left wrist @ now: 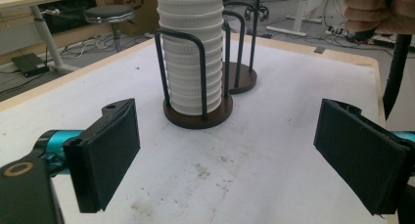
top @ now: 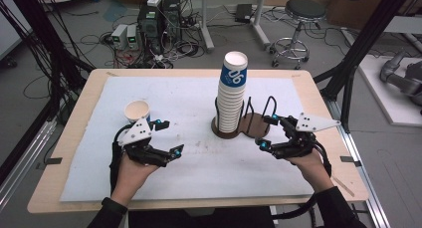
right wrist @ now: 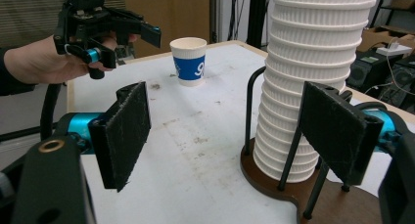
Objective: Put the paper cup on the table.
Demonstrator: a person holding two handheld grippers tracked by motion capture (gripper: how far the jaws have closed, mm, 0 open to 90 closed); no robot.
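A tall stack of paper cups (top: 232, 96) stands in a wire holder (top: 242, 125) on the white surface (top: 199, 163). Left tongs (top: 166, 137) and right tongs (top: 267, 132) hover either side, both spread apart, empty. A single cup (top: 137, 111) stands beyond the left tongs

A light wooden table (top: 74, 118) topped with a white mat (top: 149, 93) stands on a grey floor (top: 348, 58). At eleven o'clock beyond it, computer boxes (top: 159, 16) sit among tangled cables (top: 99, 39), while a black round stool (top: 303, 11) on a chrome base stands at one o'clock. Black frame struts (top: 368, 34) rise at three o'clock, and cardboard boxes (top: 353, 4) rest at the far right.
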